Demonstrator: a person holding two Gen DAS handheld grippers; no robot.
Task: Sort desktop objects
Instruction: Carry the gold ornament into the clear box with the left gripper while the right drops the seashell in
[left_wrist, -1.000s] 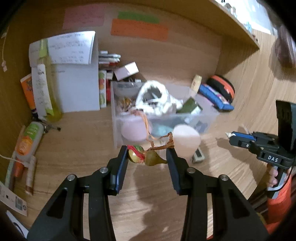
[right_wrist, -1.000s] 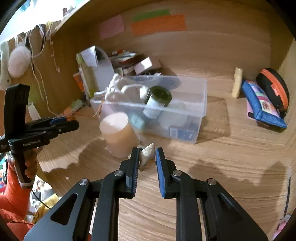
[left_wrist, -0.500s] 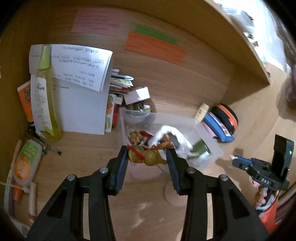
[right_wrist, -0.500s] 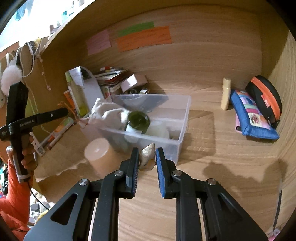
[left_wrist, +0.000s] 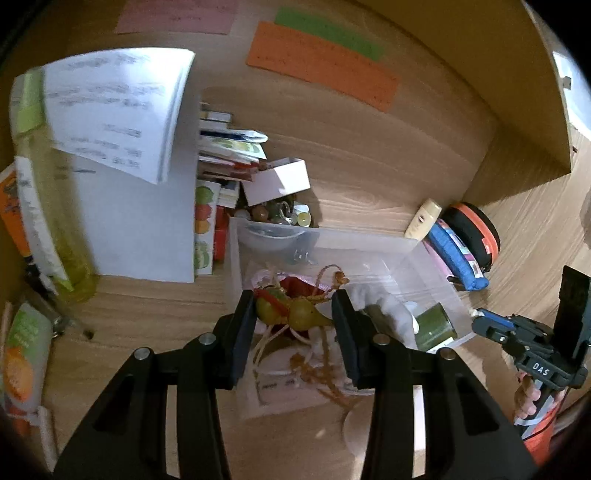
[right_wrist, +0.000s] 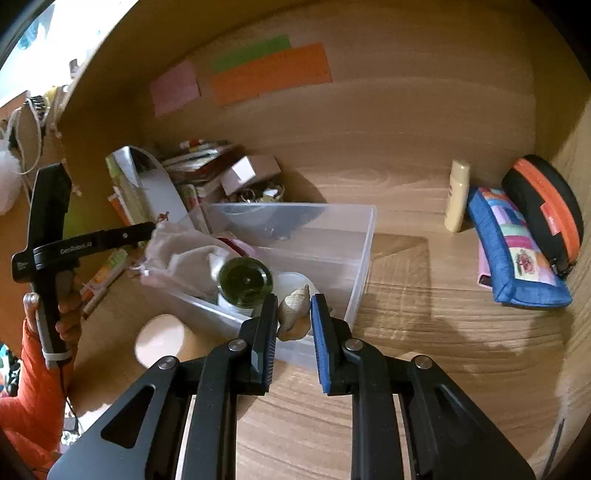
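Observation:
My left gripper (left_wrist: 293, 314) is shut on a green gourd charm (left_wrist: 291, 314) with a red band and a tan cord that hangs down, held above the clear plastic bin (left_wrist: 332, 243). My right gripper (right_wrist: 294, 314) is shut on a tan spiral seashell (right_wrist: 293, 310), held above the near right corner of the same bin (right_wrist: 364, 236). The bin holds a white cloth pouch (right_wrist: 181, 254), a green jar (right_wrist: 245, 282) and a white tub (right_wrist: 291, 282). Each gripper shows in the other's view: the right (left_wrist: 484, 321), the left (right_wrist: 147, 230).
A pale round candle (right_wrist: 159, 339) stands in front of the bin. A white box (left_wrist: 277, 181) and beads lie behind it. Papers and a yellow bottle (left_wrist: 48, 206) stand at left. A cream tube (right_wrist: 456, 195), a blue pouch (right_wrist: 513, 254) and an orange-black case (right_wrist: 543, 206) lie at right.
Both grippers have risen and moved forward over the bin, each still holding its object. The bin's inside now shows from above.

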